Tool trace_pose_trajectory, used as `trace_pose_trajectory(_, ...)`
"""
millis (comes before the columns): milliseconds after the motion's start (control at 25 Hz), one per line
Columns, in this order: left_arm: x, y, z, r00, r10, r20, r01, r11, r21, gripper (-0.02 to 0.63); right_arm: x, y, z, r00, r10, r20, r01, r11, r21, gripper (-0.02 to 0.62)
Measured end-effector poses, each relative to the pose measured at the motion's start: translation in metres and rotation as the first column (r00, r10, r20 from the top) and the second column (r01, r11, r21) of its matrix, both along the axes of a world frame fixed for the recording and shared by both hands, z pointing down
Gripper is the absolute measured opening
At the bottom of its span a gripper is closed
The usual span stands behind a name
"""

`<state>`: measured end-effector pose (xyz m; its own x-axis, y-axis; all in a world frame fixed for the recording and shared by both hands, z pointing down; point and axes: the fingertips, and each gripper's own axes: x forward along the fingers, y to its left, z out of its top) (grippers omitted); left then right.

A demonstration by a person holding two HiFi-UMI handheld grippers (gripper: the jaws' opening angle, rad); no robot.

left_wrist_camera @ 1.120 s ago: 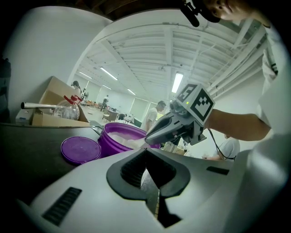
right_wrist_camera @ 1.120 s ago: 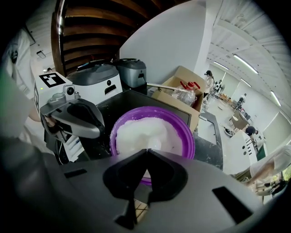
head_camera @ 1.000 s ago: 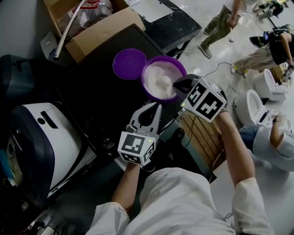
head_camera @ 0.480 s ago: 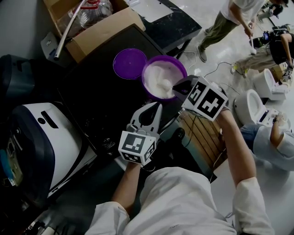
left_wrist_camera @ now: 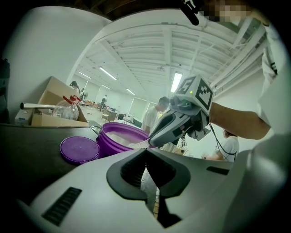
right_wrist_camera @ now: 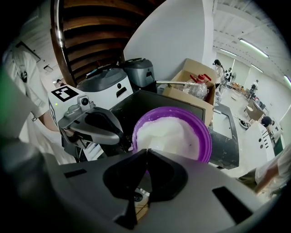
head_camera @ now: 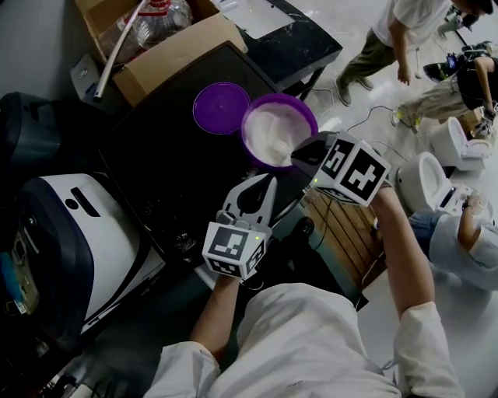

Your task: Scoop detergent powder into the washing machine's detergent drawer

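This is looking like a big open test hall or workshop. Strip lights (left_wrist_camera: 176, 82) are running along a white beamed ceiling (left_wrist_camera: 150, 54). People (head_camera: 389, 35) are standing about on the pale floor (head_camera: 358, 85) at 1 o'clock. Two white toilets (head_camera: 426, 180) are sitting out at 3 o'clock with a cable (head_camera: 373, 113) trailing nearby. A cardboard box (head_camera: 167, 47) of bottles (head_camera: 159, 19) is resting at 11 o'clock, and a washing machine (head_camera: 70, 241) is standing at 9 o'clock.

We see the open purple tub (head_camera: 278, 97) of white detergent powder (head_camera: 272, 134) upright on the desk (head_camera: 163, 148), its lid (head_camera: 220, 107) flat just beside at ten o'clock, a white scoop (left_wrist_camera: 136, 144) resting in it.
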<state>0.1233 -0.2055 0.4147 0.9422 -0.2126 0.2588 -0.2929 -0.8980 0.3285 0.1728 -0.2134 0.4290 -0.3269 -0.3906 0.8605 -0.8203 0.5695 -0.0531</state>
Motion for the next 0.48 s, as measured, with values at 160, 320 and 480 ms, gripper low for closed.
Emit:
trace_pose_trajectory(160,0.000,0.002,-0.001,1.000,0.002,0.000,-0.002,1.000,0.002,0.019,-0.007,0.003,-0.005,0.999,0.007,0.045,-0.007,1.000,0.003,0.008)
trace_pose_trajectory(320,0.000,0.001,-0.002,1.000,-0.001,-0.001,0.001,1.000,0.003,0.020,-0.010,0.004,-0.006,0.998,0.009,0.066,-0.010,1.000,0.008,0.009)
trace_pose_trajectory(480,0.000,0.001,-0.001,1.000,-0.005,0.001,0.005,1.000,0.001,0.020,-0.015,0.003,-0.009,0.993,0.026,0.113,-0.028,0.999,0.017,0.009)
